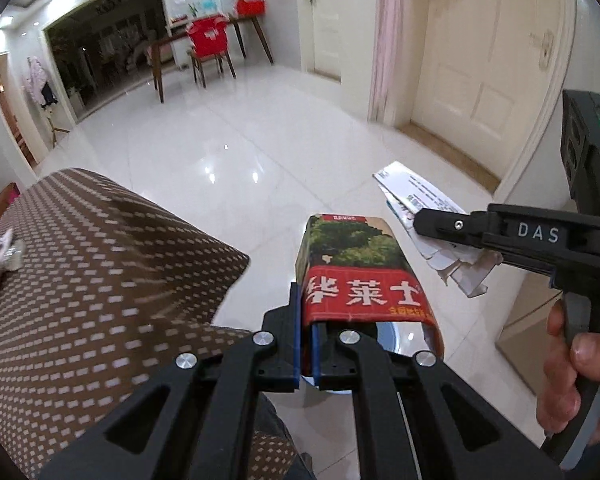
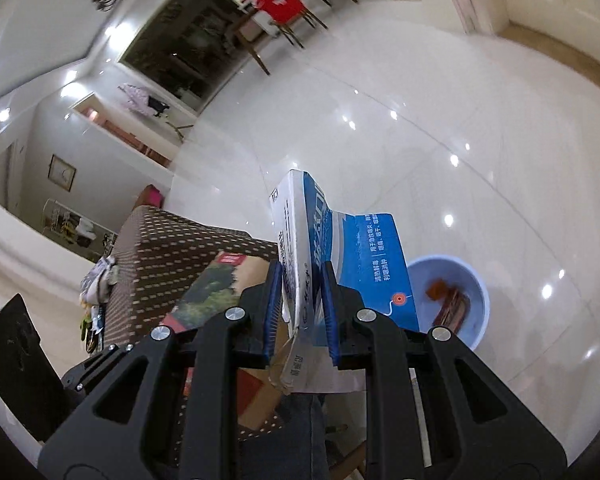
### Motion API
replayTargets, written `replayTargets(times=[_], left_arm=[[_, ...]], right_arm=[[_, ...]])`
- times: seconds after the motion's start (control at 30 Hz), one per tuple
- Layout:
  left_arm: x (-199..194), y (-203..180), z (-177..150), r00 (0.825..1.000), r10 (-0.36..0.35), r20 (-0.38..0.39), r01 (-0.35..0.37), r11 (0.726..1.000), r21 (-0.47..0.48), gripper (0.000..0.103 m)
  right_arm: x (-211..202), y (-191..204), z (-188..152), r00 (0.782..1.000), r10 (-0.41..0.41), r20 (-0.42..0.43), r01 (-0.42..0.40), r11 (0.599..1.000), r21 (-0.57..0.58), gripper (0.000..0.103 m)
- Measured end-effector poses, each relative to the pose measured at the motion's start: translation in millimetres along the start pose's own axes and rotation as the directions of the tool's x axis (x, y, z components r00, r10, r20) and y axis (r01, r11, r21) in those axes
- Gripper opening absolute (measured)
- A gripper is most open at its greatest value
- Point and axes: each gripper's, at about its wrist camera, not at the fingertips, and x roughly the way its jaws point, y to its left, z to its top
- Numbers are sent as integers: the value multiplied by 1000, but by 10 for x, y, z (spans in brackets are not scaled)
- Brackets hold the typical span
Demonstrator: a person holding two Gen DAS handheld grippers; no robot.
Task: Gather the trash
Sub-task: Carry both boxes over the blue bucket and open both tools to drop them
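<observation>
Left wrist view: the left gripper (image 1: 309, 354) has its blue-padded jaws pinched nearly together on one wall of a flattened red-and-green carton (image 1: 364, 272), printed cardboard with large white characters. Just under the carton's open end, a sliver of the pale blue basin (image 1: 404, 334) shows. Left of the gripper lies a brown sofa cover (image 1: 100, 248), woven fabric with rows of small pale dashes. To the right, the right gripper (image 1: 440, 224), matte black plastic, clamps a white printed box (image 1: 416, 196) with a torn lower flap; a hand (image 1: 572, 376) wraps its handle. Beyond lies a glossy white tiled floor (image 1: 240, 140).

Right wrist view: the right gripper's (image 2: 298, 312) jaws stand narrow, closed on the blue-and-white box (image 2: 340, 252), thin creased cardboard. Just right of it, the round blue basin (image 2: 476, 288) sits on the floor and holds red-brown wrappers (image 2: 452, 304). Farther off stand a wooden table (image 2: 256, 16) and a red-covered chair (image 2: 280, 2).
</observation>
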Motion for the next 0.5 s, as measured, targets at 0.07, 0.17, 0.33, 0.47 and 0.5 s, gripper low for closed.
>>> replayTargets(times=[0.07,0.17,0.33,0.47,0.5], left_arm=[[188,-105,15,999,6,-40,-5,1000,25,4],[389,-174,39,997,24,-80,-20,999,44,7],[768,-320,91,986,51,-157,-40,997,73,69],[878,-380,89,983,92,-156,-80,993,88,82],[870,-365,104,983,86,-162,-74,994,81,82]], right_arm=[[100,-169,-22,1000,3,-18,-3,999,40,20],[255,-373,4,999,11,-37,-8,995,95,21],[511,-734,-11,996,53,-73,-37,978,204,23],[650,-982,-48,995,48,-85,-21,956,291,80],[645,-999,-70,995,46,-89,-18,955,295,80]])
